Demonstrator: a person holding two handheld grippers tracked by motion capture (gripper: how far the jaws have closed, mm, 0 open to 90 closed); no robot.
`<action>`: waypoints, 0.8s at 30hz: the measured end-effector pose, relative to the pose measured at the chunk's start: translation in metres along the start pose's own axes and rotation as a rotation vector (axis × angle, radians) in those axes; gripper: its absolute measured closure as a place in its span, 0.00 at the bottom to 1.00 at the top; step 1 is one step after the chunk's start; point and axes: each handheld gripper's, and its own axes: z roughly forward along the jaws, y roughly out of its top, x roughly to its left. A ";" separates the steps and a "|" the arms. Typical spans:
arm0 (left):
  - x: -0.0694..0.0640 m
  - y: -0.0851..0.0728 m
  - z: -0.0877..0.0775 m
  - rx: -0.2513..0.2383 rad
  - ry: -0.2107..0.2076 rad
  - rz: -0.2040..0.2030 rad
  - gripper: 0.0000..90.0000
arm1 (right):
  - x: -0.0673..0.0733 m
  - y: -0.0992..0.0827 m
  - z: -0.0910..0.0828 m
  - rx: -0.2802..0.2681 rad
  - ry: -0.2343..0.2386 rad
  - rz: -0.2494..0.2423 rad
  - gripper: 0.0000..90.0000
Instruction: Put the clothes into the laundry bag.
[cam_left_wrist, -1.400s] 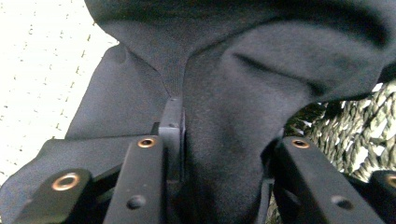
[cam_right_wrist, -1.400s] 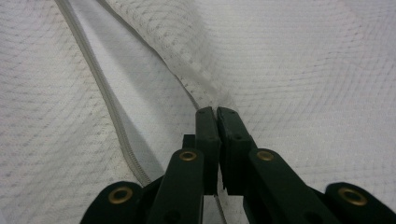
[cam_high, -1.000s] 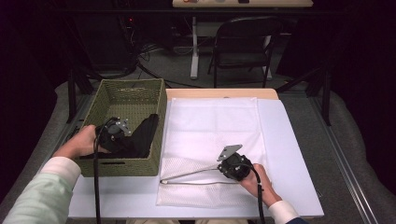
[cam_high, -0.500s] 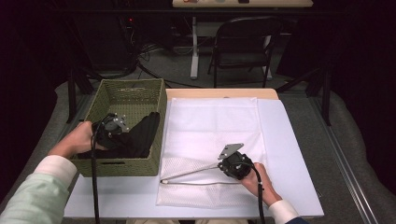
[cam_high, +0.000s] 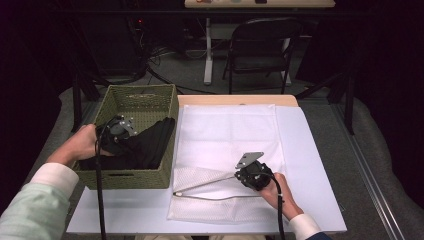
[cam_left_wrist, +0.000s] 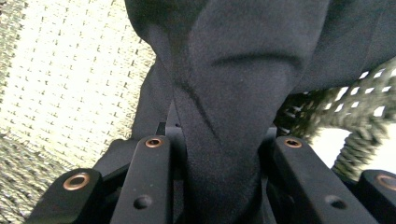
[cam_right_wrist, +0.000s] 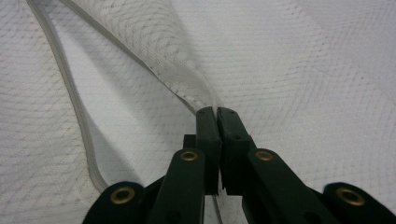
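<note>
Dark room behind; white table (cam_high: 320, 165) in front, with a folding chair (cam_high: 260, 47) and floor cables beyond its far edge. Item one: green woven basket (cam_high: 142, 100) at the table's left, holding a black cloth (cam_high: 150, 145) that drapes up against its right wall. Item two: white mesh bag (cam_high: 227, 130) lying flat across the middle of the table, its near end lifted open along a pale zipper edge (cam_high: 205, 184). Left gripper (cam_high: 125, 142), held by the left hand (cam_high: 80, 145) over the basket: jaws partly closed and clamped on a thick fold of the black cloth (cam_left_wrist: 224, 116), which fills the gap between them in the left gripper view, basket weave (cam_left_wrist: 70, 70) behind. Right gripper (cam_high: 235, 176), held by the right hand (cam_high: 277, 192) at the bag's near right: jaws pinched together on the upper edge of the bag's opening (cam_right_wrist: 187, 88), raising that layer of mesh off the lower one.
</note>
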 end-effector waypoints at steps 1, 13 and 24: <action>0.000 0.001 -0.003 0.001 0.007 0.006 0.77 | 0.000 0.000 0.000 -0.002 0.001 -0.005 0.98; -0.002 0.011 -0.033 -0.019 0.019 0.024 0.77 | 0.000 0.000 -0.001 -0.004 -0.001 0.000 0.98; -0.011 0.024 -0.057 -0.041 0.022 0.056 0.77 | 0.001 0.000 -0.002 -0.010 -0.002 -0.002 0.98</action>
